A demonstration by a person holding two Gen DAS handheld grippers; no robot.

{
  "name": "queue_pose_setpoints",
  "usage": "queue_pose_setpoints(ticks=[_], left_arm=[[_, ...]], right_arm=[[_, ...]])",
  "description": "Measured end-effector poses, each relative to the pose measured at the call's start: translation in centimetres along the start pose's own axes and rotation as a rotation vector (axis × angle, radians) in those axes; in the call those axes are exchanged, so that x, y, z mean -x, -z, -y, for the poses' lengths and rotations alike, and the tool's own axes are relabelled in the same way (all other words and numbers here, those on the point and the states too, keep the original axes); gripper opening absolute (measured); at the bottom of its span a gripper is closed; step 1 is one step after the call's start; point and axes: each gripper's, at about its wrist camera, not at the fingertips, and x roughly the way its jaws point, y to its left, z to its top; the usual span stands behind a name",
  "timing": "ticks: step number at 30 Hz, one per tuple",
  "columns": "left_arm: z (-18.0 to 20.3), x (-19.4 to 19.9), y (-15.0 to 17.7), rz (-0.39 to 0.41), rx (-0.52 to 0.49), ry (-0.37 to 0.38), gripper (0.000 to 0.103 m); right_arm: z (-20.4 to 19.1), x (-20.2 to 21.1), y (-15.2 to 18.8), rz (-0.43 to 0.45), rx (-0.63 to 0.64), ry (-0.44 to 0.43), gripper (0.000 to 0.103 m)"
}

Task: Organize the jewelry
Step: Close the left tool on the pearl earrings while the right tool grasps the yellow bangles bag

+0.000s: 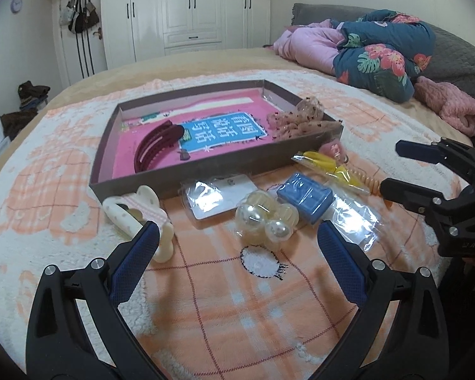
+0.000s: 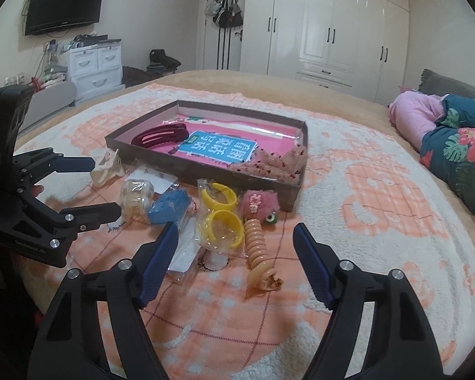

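A shallow brown box [image 1: 205,165] [image 2: 205,171] with a pink book inside lies on the bed. It holds a dark red hair claw [image 1: 156,147] [image 2: 161,136] and a pink dotted scrunchie [image 1: 300,120] [image 2: 275,164]. In front of it lie a cream hair clip [image 1: 136,215] [image 2: 106,166], a pearl clip [image 1: 266,218] [image 2: 136,196], a blue clip [image 1: 305,196] [image 2: 171,207], bagged yellow bangles [image 1: 329,164] [image 2: 220,218], a beige spiral clip [image 2: 259,253] and a pink fuzzy hair tie [image 2: 258,204]. My left gripper [image 1: 237,237] [image 2: 106,186] is open just before the pearl clip. My right gripper [image 2: 236,237] [image 1: 391,167] is open near the bangles and spiral clip.
The bed has a white and orange blanket [image 1: 237,300]. Folded quilts [image 1: 373,50] lie at the head of the bed. White wardrobes [image 2: 332,22], a drawer unit [image 2: 95,63] and a wall TV [image 2: 63,3] stand beyond the bed.
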Motion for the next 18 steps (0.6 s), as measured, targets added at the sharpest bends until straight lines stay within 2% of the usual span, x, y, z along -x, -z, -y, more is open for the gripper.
queue_pose_setpoints(ticks=[10,18], left_arm=[[0.1,-1.3,-0.1,-0.021,-0.003,0.021,0.091],[0.3,-1.9,-0.6,-0.014,-0.001,0.057,0.076]], right_arm=[[-0.1,-2.5,-0.2,-0.057,0.002,-0.043,0.051],[-0.1,-3.7,-0.3,-0.082,-0.002,-0.076,0.042]])
